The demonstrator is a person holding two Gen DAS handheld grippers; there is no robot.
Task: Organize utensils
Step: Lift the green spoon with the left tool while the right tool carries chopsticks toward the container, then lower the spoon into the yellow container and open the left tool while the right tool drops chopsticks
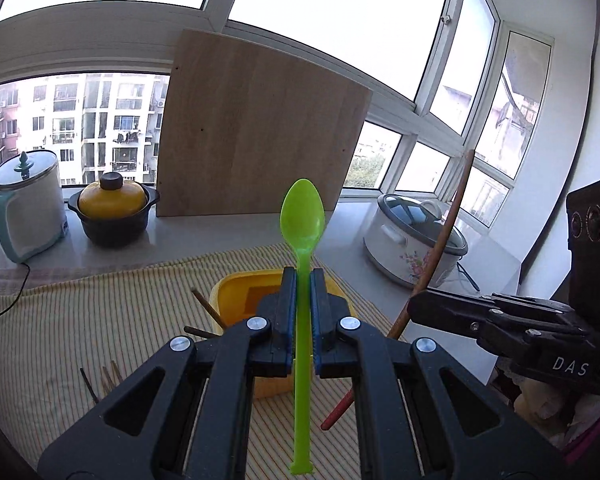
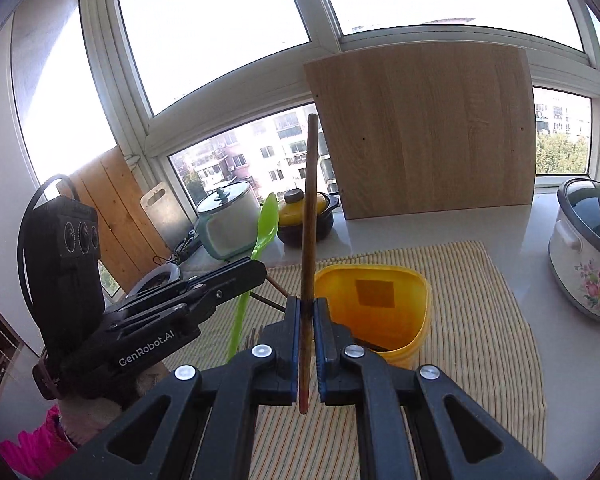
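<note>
Green spoon (image 1: 302,216) is clamped in left gripper (image 1: 303,280), brown chopstick (image 2: 309,216) in right gripper (image 2: 308,308), above yellow bin (image 2: 404,280); neither deposited. Further utensils (image 1: 108,376) are left beside the bin.

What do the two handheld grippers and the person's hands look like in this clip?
Both grippers are black plastic with silver screws and blue pads on the fingers. The left gripper shows white "GenRobot.AI" lettering in the right view; the right gripper shows "DAS". Each carries a black box with round dials. A bright pink cuff shows at the left wrist.
</note>
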